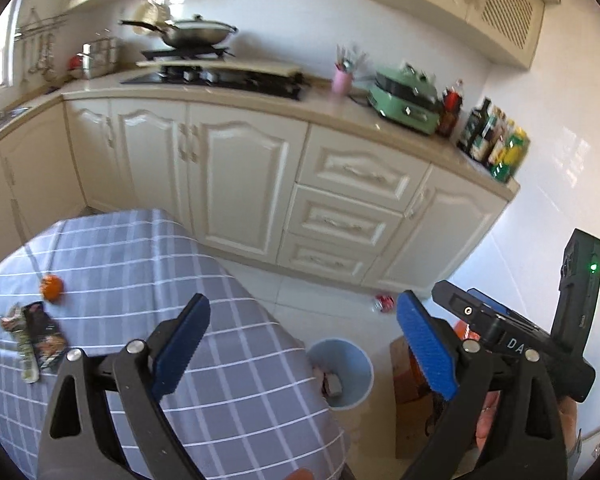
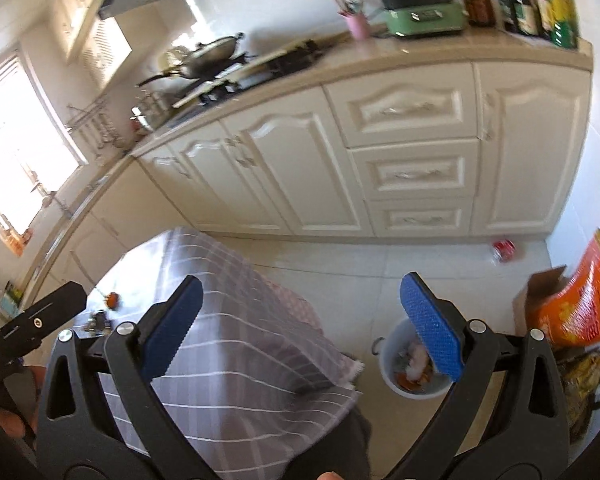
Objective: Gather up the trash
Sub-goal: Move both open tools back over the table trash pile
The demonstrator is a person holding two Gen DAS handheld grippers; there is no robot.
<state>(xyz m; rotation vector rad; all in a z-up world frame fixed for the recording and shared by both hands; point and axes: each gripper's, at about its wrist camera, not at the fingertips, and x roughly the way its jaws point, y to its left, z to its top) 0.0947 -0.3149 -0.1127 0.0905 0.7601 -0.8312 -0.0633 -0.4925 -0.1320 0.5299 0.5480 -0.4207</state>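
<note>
Some trash is seen on the table with the grey checked cloth (image 1: pixel 148 264): a dark wrapper (image 1: pixel 46 334) and a crumpled wrapper (image 1: pixel 20 340) at about 9 o'clock in the left wrist view, with a small orange thing (image 1: pixel 52 288) just above them. More trash is held in the light blue bin (image 1: pixel 342 372) on the floor at about 5 o'clock, and a red can (image 1: pixel 384 303) is seen lying by the cabinets (image 1: pixel 240 184), well apart from the bin. The left gripper (image 1: pixel 304 344) and the right gripper (image 2: pixel 300 328) are both held wide apart with nothing in them.
</note>
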